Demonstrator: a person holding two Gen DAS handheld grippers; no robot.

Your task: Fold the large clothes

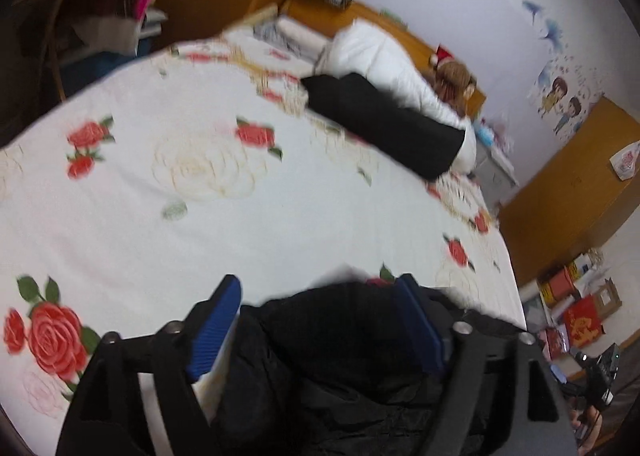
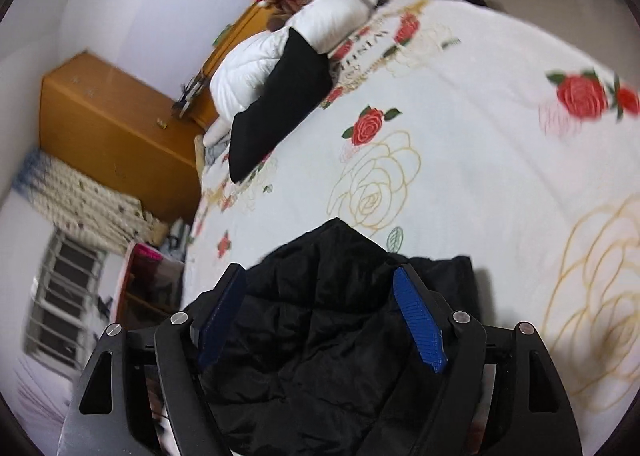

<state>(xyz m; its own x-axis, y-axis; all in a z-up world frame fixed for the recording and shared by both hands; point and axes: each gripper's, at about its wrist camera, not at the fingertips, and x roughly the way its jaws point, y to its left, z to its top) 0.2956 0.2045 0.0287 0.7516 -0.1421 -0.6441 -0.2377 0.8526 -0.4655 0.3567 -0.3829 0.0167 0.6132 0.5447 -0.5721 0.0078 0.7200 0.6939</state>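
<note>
Both of your grippers stand wide apart over the black padded jacket (image 2: 320,336), which lies bunched on the near part of the bed. In the left wrist view your left gripper (image 1: 320,320) has its blue pads well clear of the fabric on either side; the jacket sits between and below them, and nothing is pinched. Your right gripper (image 2: 320,320) reads the same: jaws spread, dark quilted cloth humped up between them, no pad pressing on it.

From how it lies, the jacket looks gathered into a rough heap rather than a flat, squared fold, so I would judge this garment as set down but not tidily finished; whether it is folded underneath you cannot tell from here.

Beyond it the rose-patterned bedsheet (image 1: 200,196) is bare across the middle. At the far side a black folded garment (image 2: 276,104) rests against a white quilted one (image 2: 260,68), which suggests earlier pieces are already stacked away.
</note>
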